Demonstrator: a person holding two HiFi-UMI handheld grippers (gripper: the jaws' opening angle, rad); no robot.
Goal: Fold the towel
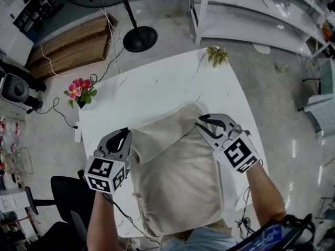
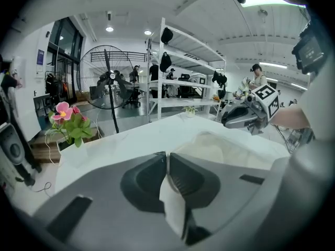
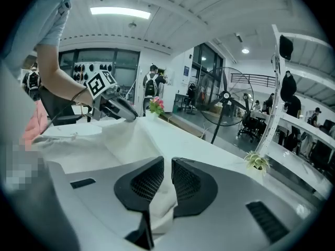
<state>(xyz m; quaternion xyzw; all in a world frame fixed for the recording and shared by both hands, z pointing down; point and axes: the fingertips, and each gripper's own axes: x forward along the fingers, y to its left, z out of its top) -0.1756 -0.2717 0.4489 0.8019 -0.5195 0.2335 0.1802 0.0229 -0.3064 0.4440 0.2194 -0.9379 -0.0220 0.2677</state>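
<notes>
A cream towel (image 1: 178,177) lies on the white table (image 1: 157,82), its far part lifted and doubled toward me. My left gripper (image 1: 125,136) is at the towel's left far corner, and in the left gripper view the left gripper (image 2: 166,160) is shut with a fold of towel (image 2: 220,148) pinched between the pads. My right gripper (image 1: 202,123) is at the towel's right far corner. In the right gripper view the right gripper (image 3: 167,167) stands nearly together with towel cloth (image 3: 120,140) caught between the pads. Each gripper view shows the other gripper across the cloth.
A pot of pink flowers (image 1: 78,90) stands at the table's left far corner, and a small green plant (image 1: 217,55) at the far edge. A fan stand (image 1: 138,38) and white shelving (image 1: 251,14) are beyond the table. A black chair (image 1: 68,192) is at the near left.
</notes>
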